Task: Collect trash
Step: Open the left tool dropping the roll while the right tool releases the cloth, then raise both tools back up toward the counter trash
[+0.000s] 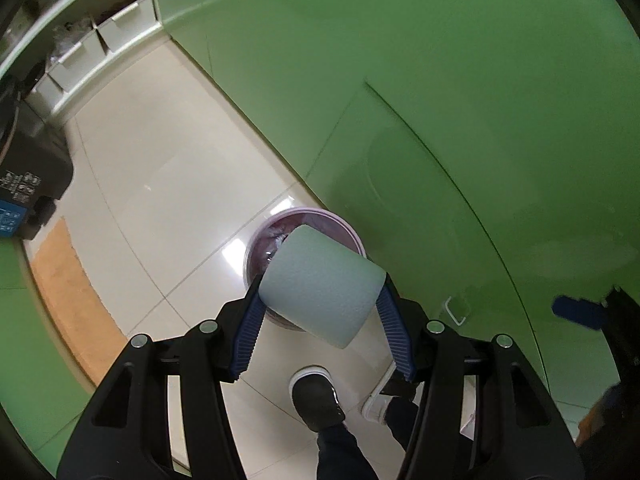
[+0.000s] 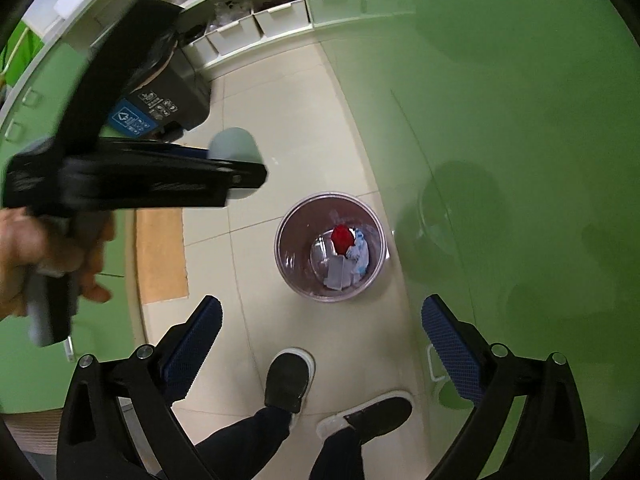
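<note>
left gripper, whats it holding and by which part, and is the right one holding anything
The left gripper clamps a pale green foam cylinder across its curved sides. The right gripper is open and holds nothing.

The floor is made of shiny cream tiles. A big green table curves along one side of it. A brown mat lies flat on the floor near the other side. A black box with a blue sticker stands farther back. Behind it, white bins sit in a row on a low shelf. Two black shoes with white soles stand on the tiles, and dark trouser legs rise from them.
</note>
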### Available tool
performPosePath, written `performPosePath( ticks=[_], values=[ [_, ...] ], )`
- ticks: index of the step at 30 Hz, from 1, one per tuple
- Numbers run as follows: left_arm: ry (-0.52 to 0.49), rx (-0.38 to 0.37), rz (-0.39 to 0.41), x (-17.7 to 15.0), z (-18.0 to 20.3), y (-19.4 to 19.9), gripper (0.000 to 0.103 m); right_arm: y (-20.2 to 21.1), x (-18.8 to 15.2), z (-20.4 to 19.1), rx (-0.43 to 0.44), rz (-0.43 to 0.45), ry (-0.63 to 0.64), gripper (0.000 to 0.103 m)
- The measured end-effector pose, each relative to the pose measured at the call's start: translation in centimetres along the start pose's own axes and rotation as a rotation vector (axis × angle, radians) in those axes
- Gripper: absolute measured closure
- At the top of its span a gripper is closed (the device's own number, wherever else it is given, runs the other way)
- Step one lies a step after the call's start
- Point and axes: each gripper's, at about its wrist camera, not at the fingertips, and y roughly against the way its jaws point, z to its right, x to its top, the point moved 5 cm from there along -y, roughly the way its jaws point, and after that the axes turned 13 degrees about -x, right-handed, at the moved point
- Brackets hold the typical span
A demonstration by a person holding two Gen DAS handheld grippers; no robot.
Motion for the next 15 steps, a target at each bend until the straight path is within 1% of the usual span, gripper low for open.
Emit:
performPosePath(
  ticks=[3, 5, 6, 7, 8, 12, 15],
  values=[
    [-0.012, -0.003, -0.012, -0.2, 0.4, -1.1, 0.046, 0.0, -1.0, 0.2, 0.004, -0.009, -0.02, 0.007],
    [-0.015, 0.003, -0.017, -0.2, 0.7, -1.7, 0.031, 0.1, -1.5, 0.4, 0.008, -0.013, -0.034, 0.007],
    [-0.015, 0.003, -0.009, -0.1, 0.8, -1.7, 0.013, 0.2, -1.6, 0.4, 0.007, -0.012, -0.038, 0.007],
    [-0.012, -0.001, -0.006, -0.1, 0.9, -1.7, 0.005, 0.3, -1.7, 0.5, 0.007, -0.01, -0.043, 0.007],
    [-0.008, -0.006, -0.01, -0.1, 1.0, -1.8, 0.003, 0.4, -1.8, 0.6, 0.008, -0.009, -0.048, 0.007],
    [-0.011, 0.005, -0.023, -0.3, 1.2, -1.5, 0.003, 1.2, -2.0, 0.7, 0.008, 0.001, -0.066, 0.007],
    [-0.018, 0.015, -0.014, -0.4, 1.9, 0.0, 0.003, 2.3, -1.9, 0.8, 0.01, 0.014, -0.068, 0.007]
  ],
)
